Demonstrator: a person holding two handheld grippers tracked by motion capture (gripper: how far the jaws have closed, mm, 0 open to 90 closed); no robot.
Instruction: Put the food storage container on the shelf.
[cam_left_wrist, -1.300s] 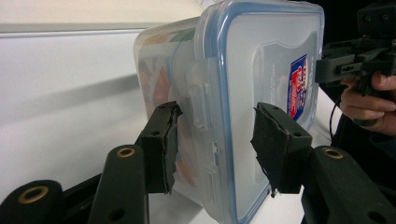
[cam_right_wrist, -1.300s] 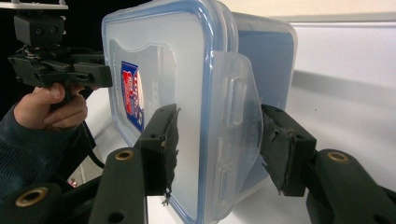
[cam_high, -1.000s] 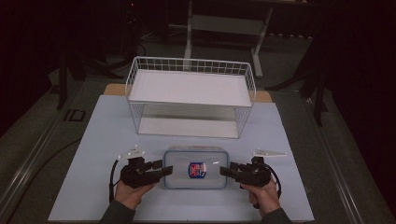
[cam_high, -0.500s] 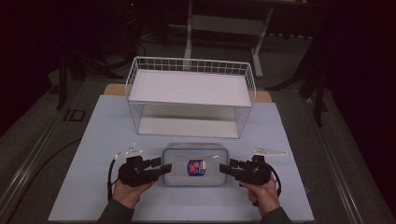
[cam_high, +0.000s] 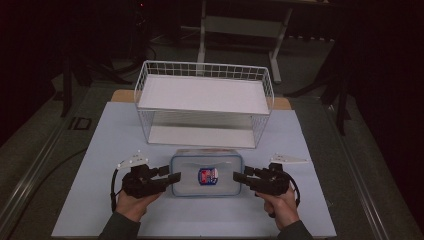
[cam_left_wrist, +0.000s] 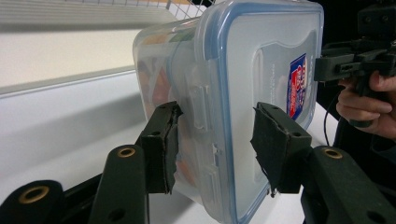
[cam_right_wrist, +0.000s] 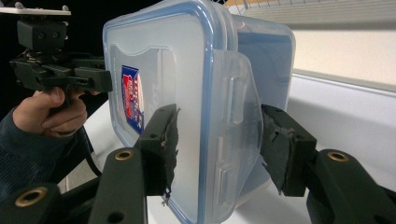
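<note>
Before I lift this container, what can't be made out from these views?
- Contents of the container: high view, frosted lid hides them; left gripper view, only orange blurs behind the cloudy wall.
- Label text: too small in the high view, seen edge-on in both gripper views.
- Right hand-held gripper contact: whether the pads press the end clip cannot be seen.
- Container's underside: against the table in every view.

I see a white wire basket shelf (cam_high: 205, 95) behind, pale blue table mat (cam_high: 100, 145), metal stand (cam_high: 240, 25) beyond.
</note>
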